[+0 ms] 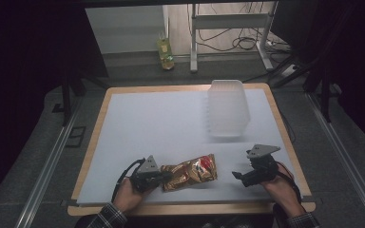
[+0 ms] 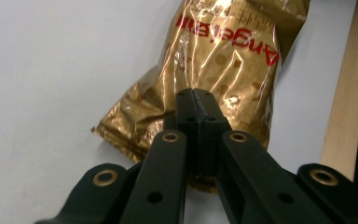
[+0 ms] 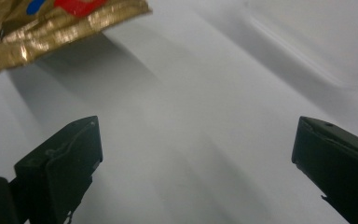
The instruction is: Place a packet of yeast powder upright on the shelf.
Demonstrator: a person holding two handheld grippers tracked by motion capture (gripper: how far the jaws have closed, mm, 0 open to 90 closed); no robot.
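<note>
Desk: white sheet (image 1: 161, 128) laid over a desk (image 1: 180, 88) with a wooden rim showing on every side; dark floor and metal rails lie beyond the rim.
Landmark: gold snack bag (image 1: 190, 172), flat on the sheet close to the person's edge of the desk, its long side running roughly along that edge.
Left gripper (image 1: 164, 175): at the bag's left end, jaws shut together on the crimped end of the bag; the left gripper view shows the two black tips meeting over the gold foil (image 2: 223, 70), with the wooden rim just beyond the bag on the right of that view.
Right gripper (image 1: 237, 175): to the right of the bag, apart from it, jaws spread wide with nothing between them; in the right gripper view the bag's sealed end (image 3: 60, 28) sits ahead and to the upper left.
Clear tub (image 1: 227, 108): beyond the bag toward the far right corner, well apart from it, its far end near the far rim.
Open room: bare white sheet stretches from the bag to the far rim and out to the left rim; a strip of bare sheet separates the bag from the right gripper.
Background: a bottle (image 1: 165, 53) stands on the floor past the far rim, near white table legs and cables.
</note>
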